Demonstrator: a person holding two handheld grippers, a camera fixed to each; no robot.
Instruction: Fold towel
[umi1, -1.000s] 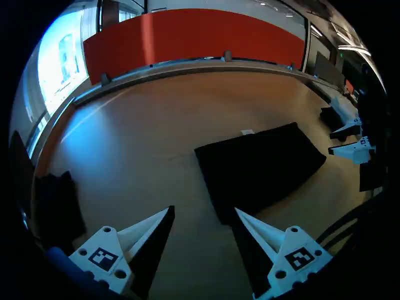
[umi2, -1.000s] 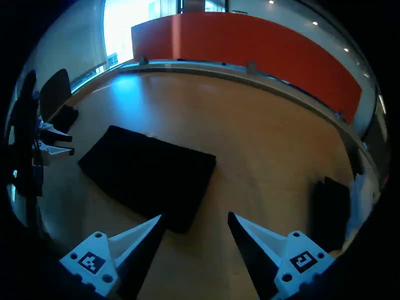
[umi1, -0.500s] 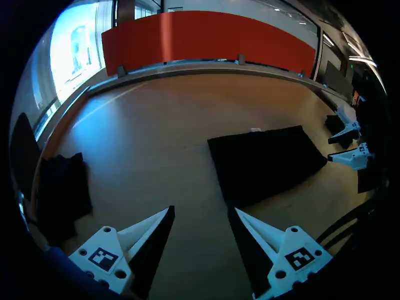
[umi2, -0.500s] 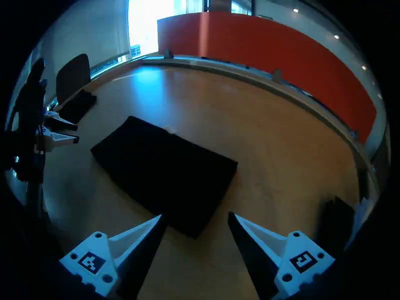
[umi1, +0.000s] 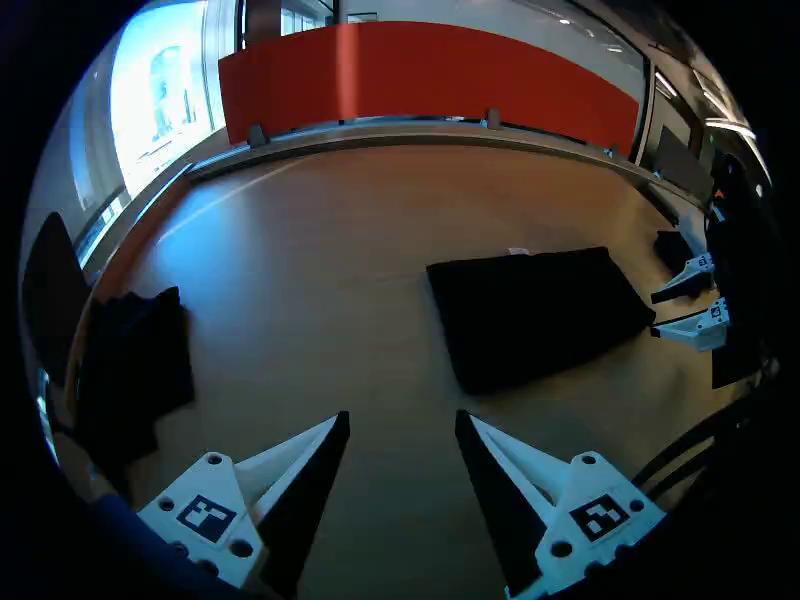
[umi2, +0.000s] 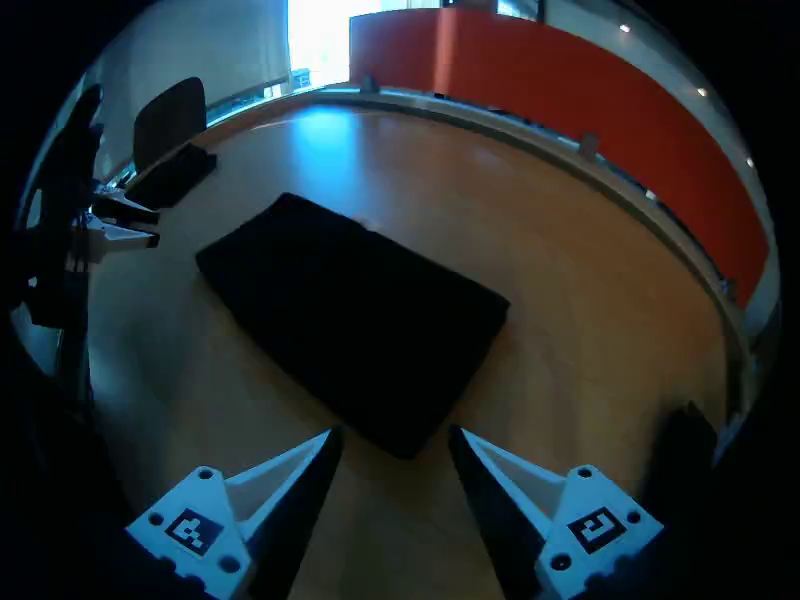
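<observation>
A black towel (umi1: 535, 312) lies folded into a flat rectangle on the wooden table (umi1: 330, 250). In the left gripper view my left gripper (umi1: 398, 440) is open above bare wood, with the towel ahead and to its right. The right gripper (umi1: 688, 300) appears at that view's right edge, just beyond the towel's far end. In the right gripper view the towel (umi2: 350, 310) spreads ahead, its near corner just in front of my open right gripper (umi2: 395, 450). The left gripper (umi2: 120, 222) is at the far left of that view, off the towel. Nothing is between either pair of fingers.
A pile of dark cloth (umi1: 135, 365) lies at the table's left in the left gripper view, and a dark chair back (umi2: 168, 118) stands beside it in the right gripper view. An orange partition (umi1: 430, 75) runs along the table's far edge. More dark cloth (umi2: 685, 455) sits at the right.
Both grippers have shifted: the towel slid right and farther away in the left gripper view, and closer and more central in the right gripper view. The towel itself has not changed shape.
</observation>
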